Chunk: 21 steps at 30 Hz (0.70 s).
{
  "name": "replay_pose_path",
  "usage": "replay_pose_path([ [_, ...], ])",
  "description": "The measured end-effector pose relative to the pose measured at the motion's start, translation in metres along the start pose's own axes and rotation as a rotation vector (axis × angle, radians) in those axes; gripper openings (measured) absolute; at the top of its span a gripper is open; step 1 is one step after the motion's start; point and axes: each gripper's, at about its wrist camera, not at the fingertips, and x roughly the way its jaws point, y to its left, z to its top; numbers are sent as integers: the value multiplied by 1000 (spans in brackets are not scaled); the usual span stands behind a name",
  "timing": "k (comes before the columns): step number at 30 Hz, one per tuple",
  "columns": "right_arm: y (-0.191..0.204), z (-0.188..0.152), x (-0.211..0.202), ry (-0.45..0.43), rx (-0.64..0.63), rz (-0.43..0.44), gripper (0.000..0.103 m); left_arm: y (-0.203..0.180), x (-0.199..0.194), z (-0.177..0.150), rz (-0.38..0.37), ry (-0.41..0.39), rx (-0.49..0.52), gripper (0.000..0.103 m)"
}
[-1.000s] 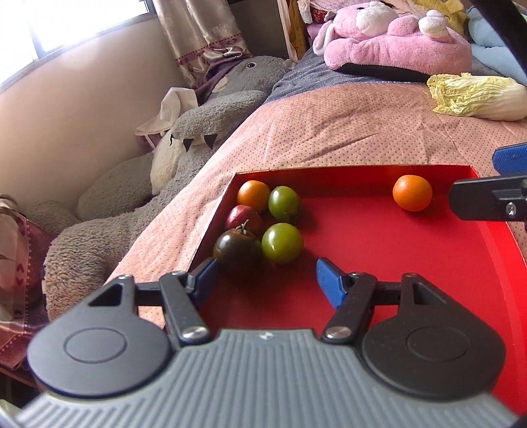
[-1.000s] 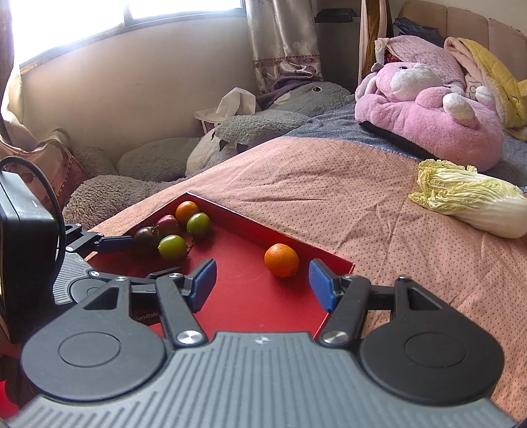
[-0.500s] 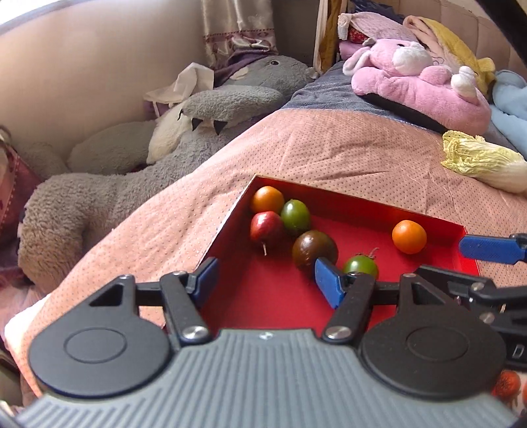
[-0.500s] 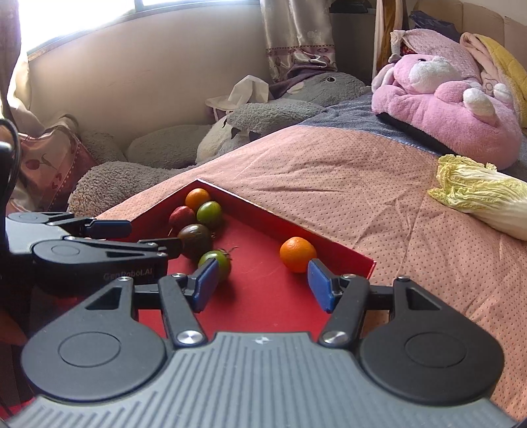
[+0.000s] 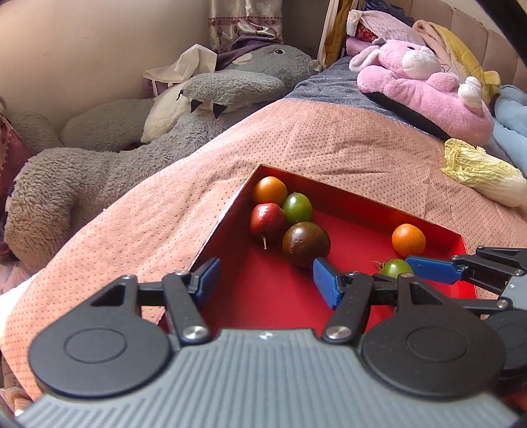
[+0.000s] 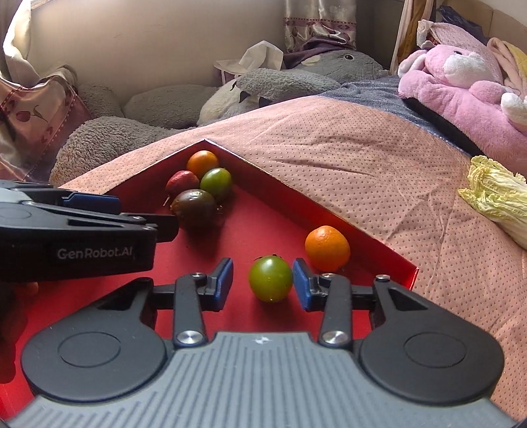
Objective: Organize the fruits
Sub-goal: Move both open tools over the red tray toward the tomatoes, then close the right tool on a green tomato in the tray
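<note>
Nearest in the right wrist view, the right claw (image 6: 262,283) has just been closing around a green tomato (image 6: 270,278). Its right pad sits against the fruit, while a gap remains between the left pad and the tomato, so the grip is not yet firm. The tomato rests on the floor of a red tray (image 6: 362,235), close to the tray's right wall.

Just beyond it, touching or nearly touching the same wall, lies an orange (image 6: 327,247). The left claw (image 5: 266,283) hovers over the tray's near left part with its jaws wide and nothing between them; its right finger tip is just in front of a dark tomato (image 5: 305,243).

Farther back, in the tray's far corner, four fruits cluster together: the dark tomato in front, a red fruit (image 5: 267,222) with a short stem beside it, a second green tomato (image 5: 297,207) behind, and a small orange fruit (image 5: 269,190) deepest in the corner.

The tray lies on a bed with a pink dotted cover (image 5: 329,145). On the cover to the right lies a pale cabbage (image 5: 484,173). Beyond are a pink plush toy (image 5: 425,82), a large grey plush toy (image 5: 138,158) along the bed's left side, a beige wall (image 6: 148,42) and patterned curtains (image 6: 319,23).
</note>
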Motion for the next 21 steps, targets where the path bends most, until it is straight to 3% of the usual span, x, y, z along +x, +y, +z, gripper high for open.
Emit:
replay_pose_path([
  [6, -6, -11, -5, -5, 19, 11, 34, -8, 0, -1, -38, -9, 39, 64],
  [14, -3, -29, -25, -8, 25, 31, 34, -28, 18, -3, 27, -4, 159, 65],
  [21, -4, -31, -28, -7, 30, 30, 34, -36, 34, 1, 10, 1, 197, 64],
])
